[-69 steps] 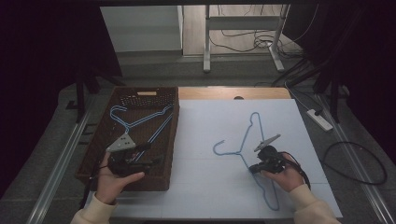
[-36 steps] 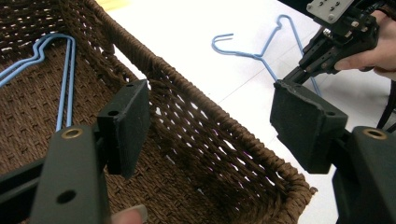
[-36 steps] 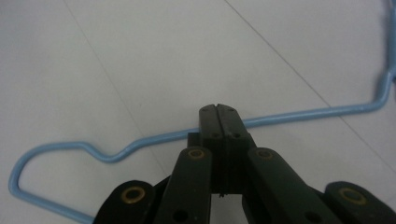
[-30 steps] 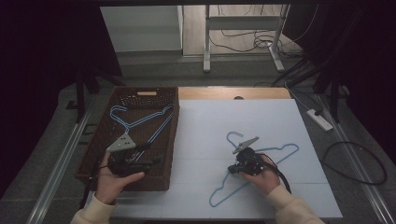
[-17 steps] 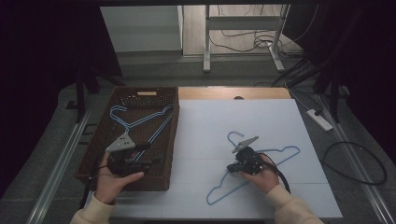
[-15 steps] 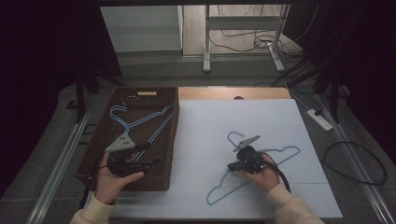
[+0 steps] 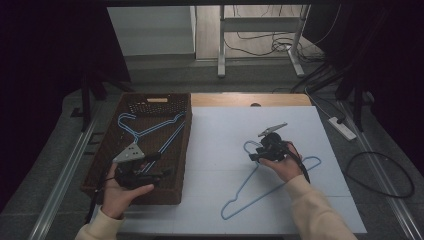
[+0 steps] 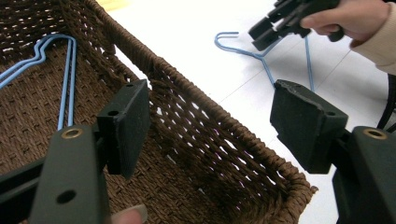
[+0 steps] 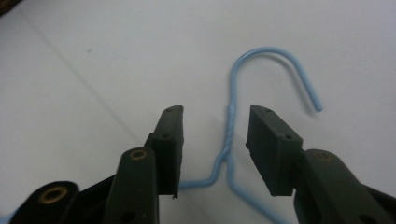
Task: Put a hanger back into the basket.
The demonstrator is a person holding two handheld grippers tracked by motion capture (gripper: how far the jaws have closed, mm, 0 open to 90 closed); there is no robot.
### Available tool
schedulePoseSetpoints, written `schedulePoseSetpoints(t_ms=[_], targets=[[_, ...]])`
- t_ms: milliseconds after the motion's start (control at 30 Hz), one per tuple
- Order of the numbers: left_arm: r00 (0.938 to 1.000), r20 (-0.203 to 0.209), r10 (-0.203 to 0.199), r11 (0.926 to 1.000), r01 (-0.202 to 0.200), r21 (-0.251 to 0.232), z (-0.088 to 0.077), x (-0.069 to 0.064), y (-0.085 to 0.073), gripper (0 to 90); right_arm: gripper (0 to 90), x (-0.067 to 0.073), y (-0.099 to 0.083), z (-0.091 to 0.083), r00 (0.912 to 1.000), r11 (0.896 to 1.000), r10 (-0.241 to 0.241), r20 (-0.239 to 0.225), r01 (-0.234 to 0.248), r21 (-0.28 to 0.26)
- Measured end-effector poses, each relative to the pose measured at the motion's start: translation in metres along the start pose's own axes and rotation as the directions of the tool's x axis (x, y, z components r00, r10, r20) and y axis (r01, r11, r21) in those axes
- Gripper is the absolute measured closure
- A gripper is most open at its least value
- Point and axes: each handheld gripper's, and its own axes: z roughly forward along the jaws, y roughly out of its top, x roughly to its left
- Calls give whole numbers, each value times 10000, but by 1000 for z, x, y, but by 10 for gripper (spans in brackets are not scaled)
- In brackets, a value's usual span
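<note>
Now right hand-held gripper parted, straddling hanger neck (untouched)

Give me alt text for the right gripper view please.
The right claw hangs open over the twisted neck of a light blue wire hanger, its jaws just opened and apart from the wire. The hanger lies flat on a white table, hook curving right.

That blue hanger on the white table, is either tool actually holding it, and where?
No. The right tool has just opened; its jaws straddle the blue hanger at its twisted neck without pressing. The left tool is open over the basket.
</note>
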Motion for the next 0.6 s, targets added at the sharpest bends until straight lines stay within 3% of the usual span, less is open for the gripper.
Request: schedulePoseSetpoints(t_ms=[267, 400, 500, 600], targets=[[10000, 16, 5, 10000, -5, -5, 0, 0, 0, 293, 538, -6, 16, 23, 9994, 9976, -92, 332, 68, 694], [10000, 13, 3, 10000, -3, -27, -1, 0, 0, 293, 600, -3, 23, 30, 9975, 9890, -256, 653, 157, 1474], [10000, 5, 13, 10000, -13, -32, -1, 0, 0, 293, 643, 0, 23, 32, 9977, 9815, -286, 617, 164, 1905], [10000, 5, 0, 10000, 0, -54, -2, 0, 0, 293, 710, 3, 24, 32, 9952, 9782, -423, 882, 232, 2064]])
